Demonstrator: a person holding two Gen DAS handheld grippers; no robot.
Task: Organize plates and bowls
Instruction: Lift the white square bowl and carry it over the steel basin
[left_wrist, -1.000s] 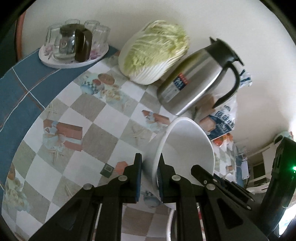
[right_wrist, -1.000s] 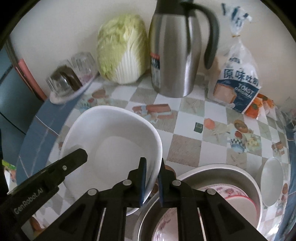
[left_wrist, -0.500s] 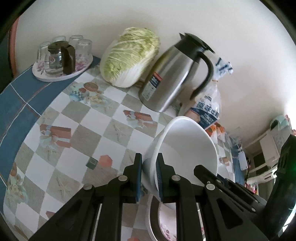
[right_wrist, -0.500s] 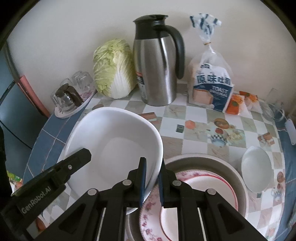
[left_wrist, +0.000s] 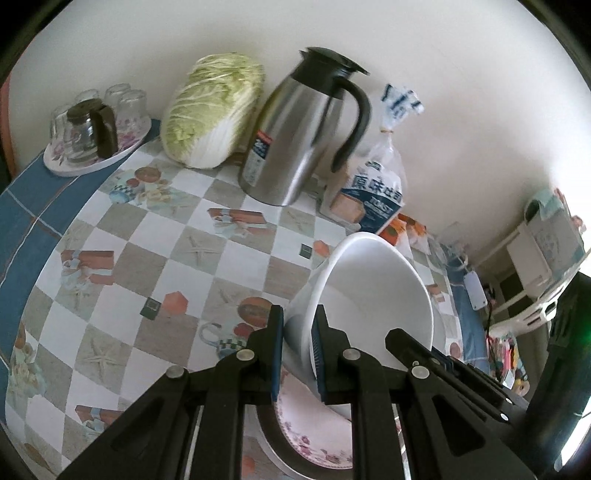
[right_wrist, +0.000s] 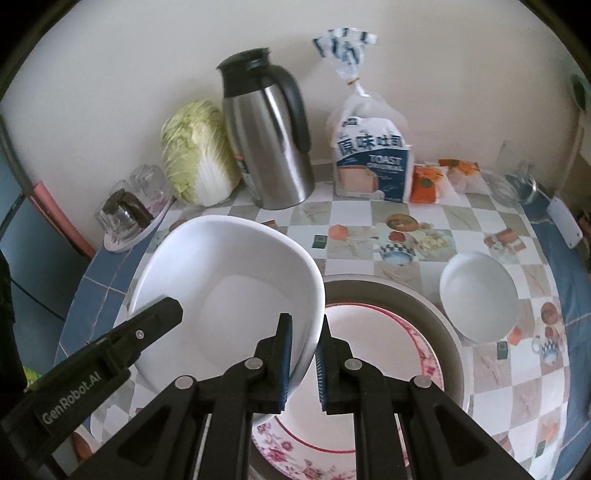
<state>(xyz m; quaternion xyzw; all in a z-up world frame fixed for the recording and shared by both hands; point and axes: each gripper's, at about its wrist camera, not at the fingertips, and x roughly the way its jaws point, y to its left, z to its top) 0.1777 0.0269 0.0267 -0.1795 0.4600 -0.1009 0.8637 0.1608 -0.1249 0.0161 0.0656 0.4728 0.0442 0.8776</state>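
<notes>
Both grippers hold one large white bowl (right_wrist: 236, 288) in the air, tilted. My right gripper (right_wrist: 303, 360) is shut on its right rim; my left gripper (left_wrist: 298, 349) is shut on the opposite rim of the white bowl (left_wrist: 373, 295). In the right wrist view the left gripper's finger (right_wrist: 147, 325) shows at the bowl's left edge. Under the bowl's right side sits a metal basin (right_wrist: 439, 321) holding a floral-rimmed plate (right_wrist: 369, 369), seen also as the plate (left_wrist: 317, 432) in the left wrist view. A smaller white bowl (right_wrist: 478, 295) stands on the table right of the basin.
Along the wall stand a steel thermos jug (right_wrist: 267, 133), a napa cabbage (right_wrist: 197, 153), a toast bag (right_wrist: 371, 155) and a tray of glasses (left_wrist: 94, 125). Orange packets (right_wrist: 426, 182) and a glass bowl (right_wrist: 513, 181) lie at back right. The checked tablecloth (left_wrist: 155, 258) covers the round table.
Both grippers have carried the white bowl up and to the right, over the basin. The basin, floral plate and small white bowl have come more fully into view.
</notes>
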